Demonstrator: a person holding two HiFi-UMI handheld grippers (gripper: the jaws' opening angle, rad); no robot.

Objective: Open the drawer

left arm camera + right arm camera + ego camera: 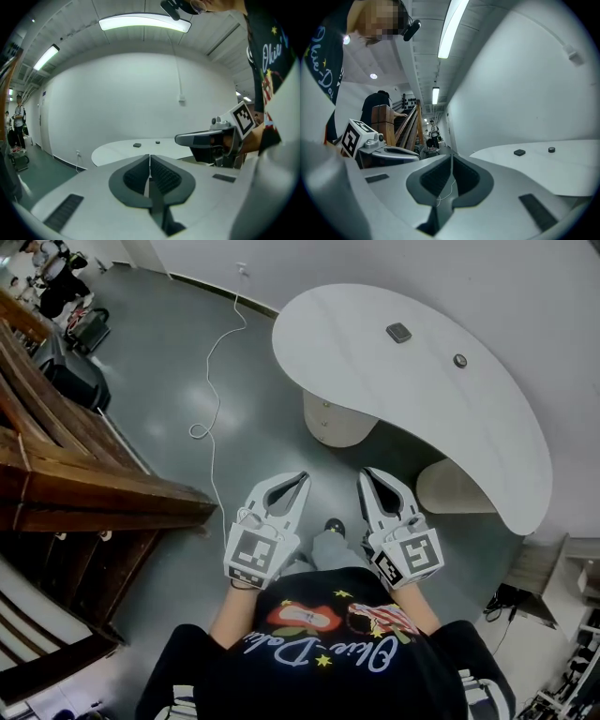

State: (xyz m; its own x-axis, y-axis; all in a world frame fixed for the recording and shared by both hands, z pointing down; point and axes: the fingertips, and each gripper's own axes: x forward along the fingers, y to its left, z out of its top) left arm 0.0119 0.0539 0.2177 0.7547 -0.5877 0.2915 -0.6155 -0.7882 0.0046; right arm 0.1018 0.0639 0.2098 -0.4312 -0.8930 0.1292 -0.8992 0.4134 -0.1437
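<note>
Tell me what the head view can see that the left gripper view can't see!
Only the head view: the marker cube on the left gripper, and the whole curved shape of the white table seen from above.
Only the left gripper view: the long ceiling light and, up close, the left gripper's jaws pressed together with nothing between them.
Both: the table, the two small dark things lying on it, and the right gripper.

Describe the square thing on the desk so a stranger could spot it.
Find the curved white desk by the wall. Two small dark things lie on it. Yours is the square pad, nearer the wider end; its neighbour is a round button.
</note>
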